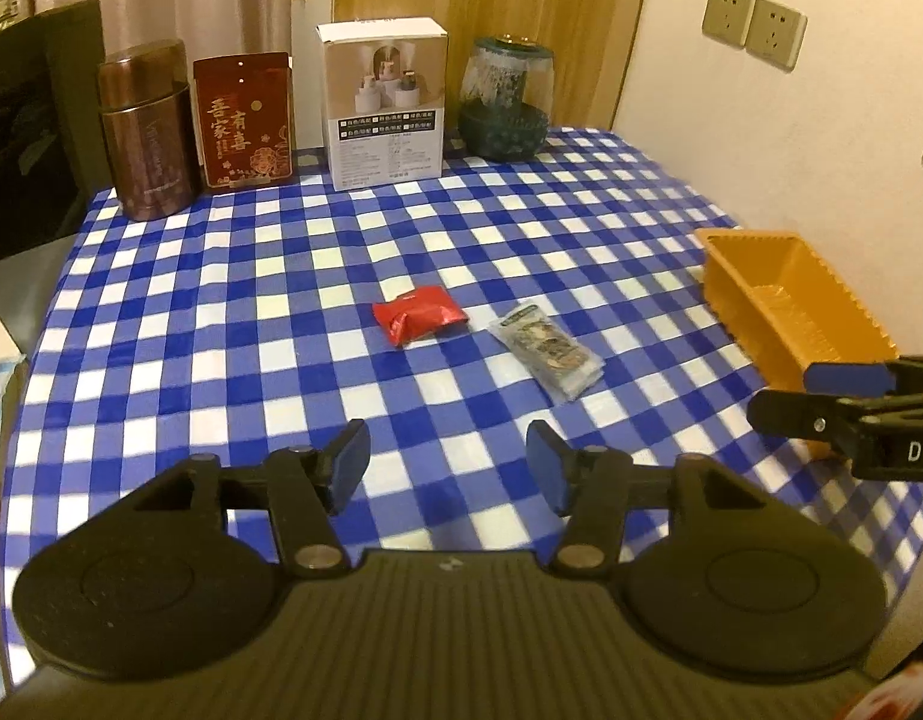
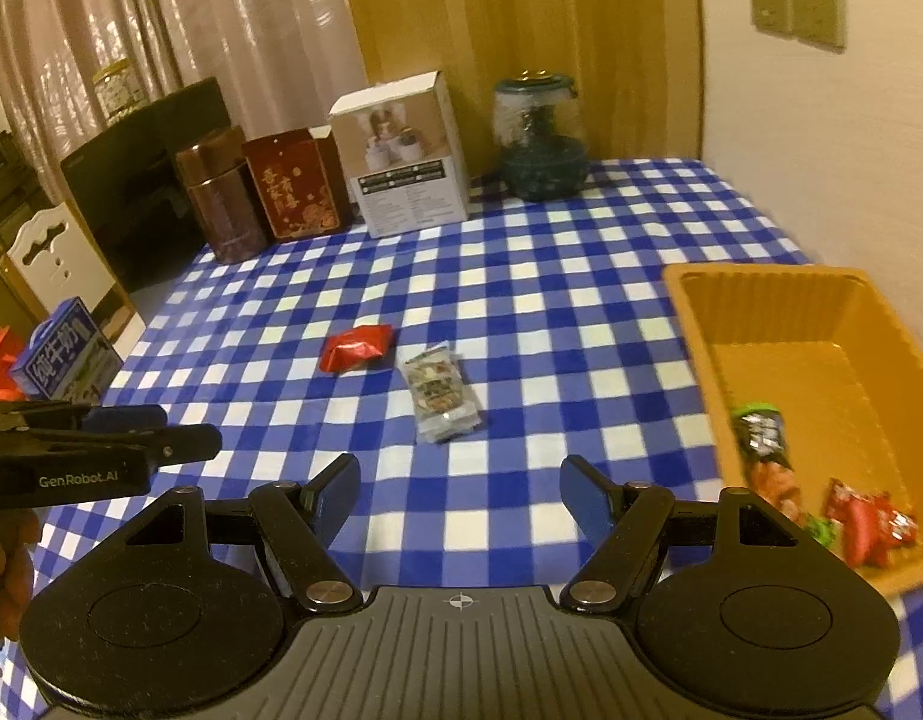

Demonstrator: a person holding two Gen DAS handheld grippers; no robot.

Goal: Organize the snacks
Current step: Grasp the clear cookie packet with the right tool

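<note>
A red snack packet (image 1: pixel 418 319) (image 2: pixel 356 347) lies mid-table on the blue checked cloth, with a clear packet of mixed snack (image 1: pixel 547 349) (image 2: pixel 442 396) just right of it. An orange ribbed basket (image 1: pixel 791 306) (image 2: pixel 689 324) stands at the right edge and holds several packets (image 2: pixel 821 492). My left gripper (image 1: pixel 448 465) hovers short of the two loose packets, open, nothing between its blue pads. My right gripper (image 2: pixel 460 495) is open and empty too, near the clear packet. Each gripper shows from the side in the other's view, the right one (image 1: pixel 821 396) and the left one (image 2: pixel 131 432).
Along the far edge stand a brown tin (image 1: pixel 146 132), a red box (image 1: pixel 245 120), a white carton (image 1: pixel 384 102) and a glass jar (image 1: pixel 506 99). A wall (image 1: pixel 791 138) closes the right side. A blue milk carton (image 2: pixel 65 360) sits off the table at left.
</note>
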